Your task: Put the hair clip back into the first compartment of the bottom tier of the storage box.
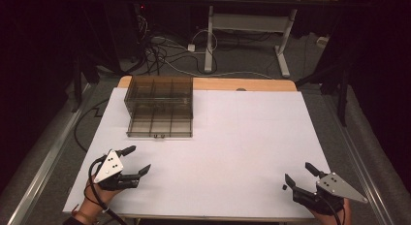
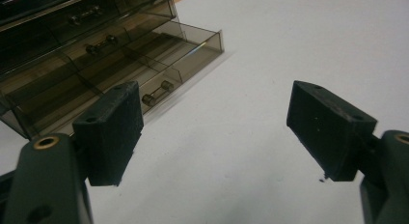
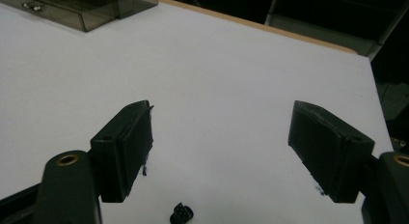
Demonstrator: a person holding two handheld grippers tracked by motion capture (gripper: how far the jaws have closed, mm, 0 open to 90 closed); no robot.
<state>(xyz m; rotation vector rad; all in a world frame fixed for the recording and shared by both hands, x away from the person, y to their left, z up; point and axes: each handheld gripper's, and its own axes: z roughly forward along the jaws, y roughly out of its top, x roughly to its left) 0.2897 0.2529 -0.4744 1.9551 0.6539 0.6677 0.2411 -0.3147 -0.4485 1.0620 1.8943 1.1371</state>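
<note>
Your left gripper (image 1: 138,160) at 7 o'clock and right gripper (image 1: 298,175) at 5 o'clock rest on the matte white surface (image 1: 232,137), matte black jaws spread wide, holding nothing. Just beside the right gripper lies a small black knobbly piece (image 3: 181,213). At 11 o'clock stands a smoky translucent plastic drawer organizer (image 1: 160,106), bottom drawer pulled out, metal bar handles (image 2: 158,92).

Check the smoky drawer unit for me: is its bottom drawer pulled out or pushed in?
Pulled out. The bottom drawer juts forward past the drawer unit in the high view; its divided compartments lie exposed and look empty.
</note>
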